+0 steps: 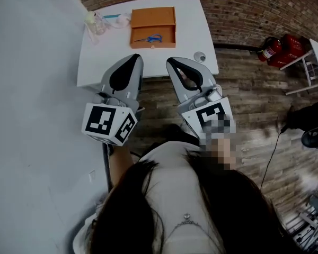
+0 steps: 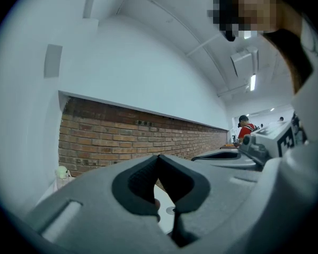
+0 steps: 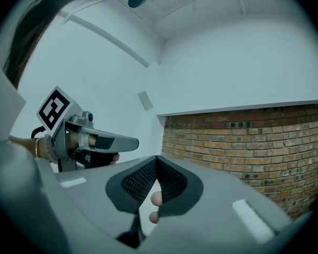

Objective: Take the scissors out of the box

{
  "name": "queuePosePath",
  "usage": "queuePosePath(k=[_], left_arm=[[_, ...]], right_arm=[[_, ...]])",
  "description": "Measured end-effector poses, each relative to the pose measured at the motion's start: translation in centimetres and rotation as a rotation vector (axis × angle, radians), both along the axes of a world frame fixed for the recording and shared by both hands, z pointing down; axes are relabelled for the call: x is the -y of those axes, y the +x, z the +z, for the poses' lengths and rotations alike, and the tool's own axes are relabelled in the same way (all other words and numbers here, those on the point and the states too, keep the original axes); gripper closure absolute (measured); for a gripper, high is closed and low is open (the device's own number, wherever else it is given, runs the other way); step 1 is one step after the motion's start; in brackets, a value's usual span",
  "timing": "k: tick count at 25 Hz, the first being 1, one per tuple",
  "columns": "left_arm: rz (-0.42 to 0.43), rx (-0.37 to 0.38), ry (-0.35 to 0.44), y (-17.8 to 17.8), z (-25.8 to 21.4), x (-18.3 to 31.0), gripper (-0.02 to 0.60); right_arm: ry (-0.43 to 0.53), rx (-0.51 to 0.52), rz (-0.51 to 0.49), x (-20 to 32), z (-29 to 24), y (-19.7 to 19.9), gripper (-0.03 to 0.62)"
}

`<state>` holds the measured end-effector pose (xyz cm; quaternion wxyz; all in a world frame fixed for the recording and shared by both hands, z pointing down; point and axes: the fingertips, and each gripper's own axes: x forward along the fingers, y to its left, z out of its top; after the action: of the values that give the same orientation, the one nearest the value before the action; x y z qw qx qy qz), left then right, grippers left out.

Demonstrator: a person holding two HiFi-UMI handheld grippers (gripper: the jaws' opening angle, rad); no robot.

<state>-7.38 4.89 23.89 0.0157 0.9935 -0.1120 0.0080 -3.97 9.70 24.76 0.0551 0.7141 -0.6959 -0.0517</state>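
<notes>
Left gripper view looks along the left tongs (image 2: 158, 156). They are pressed together at the tips with nothing between them. Smooth grey plastic shells carry black ribbed pads that bow outward into a rounded hollow behind the meeting point. The right tongs (image 3: 157, 157) are likewise closed tip to tip and empty, and their black pads are dimpled in a fine grid.

From the head view the two tools lie side by side, a little apart, each a tapered grey wedge with a dark oval inset. The left tongs (image 1: 133, 57) and right tongs (image 1: 169, 60) both point at the near edge of the counter (image 1: 193, 28). A marker cube (image 1: 110, 123) printed with black and white squares sits at the back of each.

The counter is a plain white rectangle. Toward its far middle lies the box (image 1: 152, 17), flat, rectangular and orange-brown. The scissors (image 1: 149, 38), with blue handles, lie in its nearer open half, well apart from both tongs. A clear plastic bottle (image 1: 97, 23) stands at the far left corner, and a small round object (image 1: 200, 56) sits near the right front edge.

Beyond are a rough brick wall (image 1: 244, 7), a wood-plank floor (image 1: 244, 97) and red fire extinguishers (image 1: 278, 49).
</notes>
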Motion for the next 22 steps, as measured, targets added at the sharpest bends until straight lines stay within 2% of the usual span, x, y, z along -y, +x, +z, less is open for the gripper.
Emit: queuePosePath(k=[13, 22], left_arm=[[-0.049, 0.037, -0.022, 2.3, 1.1, 1.5, 0.581], [-0.046, 0.035, -0.022, 3.7, 1.4, 3.6, 0.581]], right_arm=[[-0.015, 0.055, -0.005, 2.2, 1.4, 4.0, 0.588], [-0.019, 0.038, 0.013, 4.2, 1.7, 5.7, 0.588]])
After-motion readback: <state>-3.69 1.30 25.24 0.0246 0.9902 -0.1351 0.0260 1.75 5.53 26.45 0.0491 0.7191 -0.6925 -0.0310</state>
